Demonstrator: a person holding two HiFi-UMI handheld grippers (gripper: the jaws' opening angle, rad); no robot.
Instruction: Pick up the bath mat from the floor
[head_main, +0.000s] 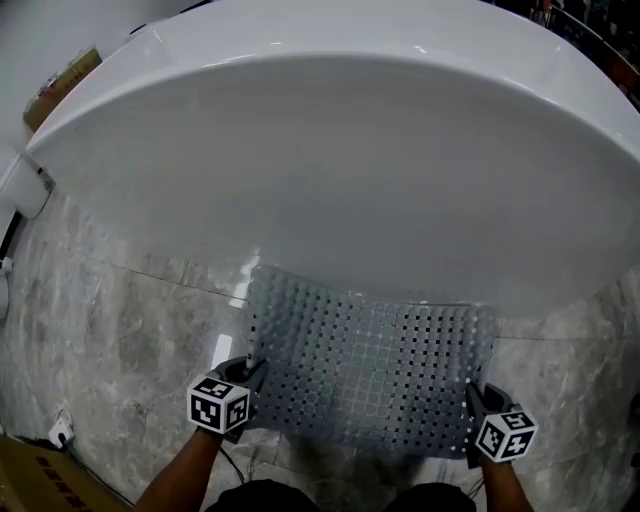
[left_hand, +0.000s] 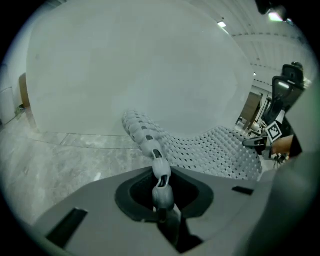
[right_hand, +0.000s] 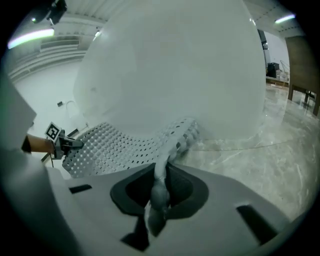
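Observation:
A grey perforated rubber bath mat (head_main: 370, 360) lies on the marble floor against the white bathtub (head_main: 340, 170). My left gripper (head_main: 250, 378) is shut on the mat's near left corner, and in the left gripper view the knobbly mat edge (left_hand: 150, 145) runs straight into the closed jaws (left_hand: 162, 192). My right gripper (head_main: 474, 402) is shut on the near right corner; the right gripper view shows the mat edge (right_hand: 172, 142) pinched in its jaws (right_hand: 159, 192). The mat's near edge curls up a little off the floor.
The tub's curved wall rises right behind the mat. Grey marble floor (head_main: 120, 340) spreads to the left and right. A white fixture (head_main: 25, 185) and a cardboard box (head_main: 62, 85) stand far left. A small white plug (head_main: 60, 432) lies at the lower left.

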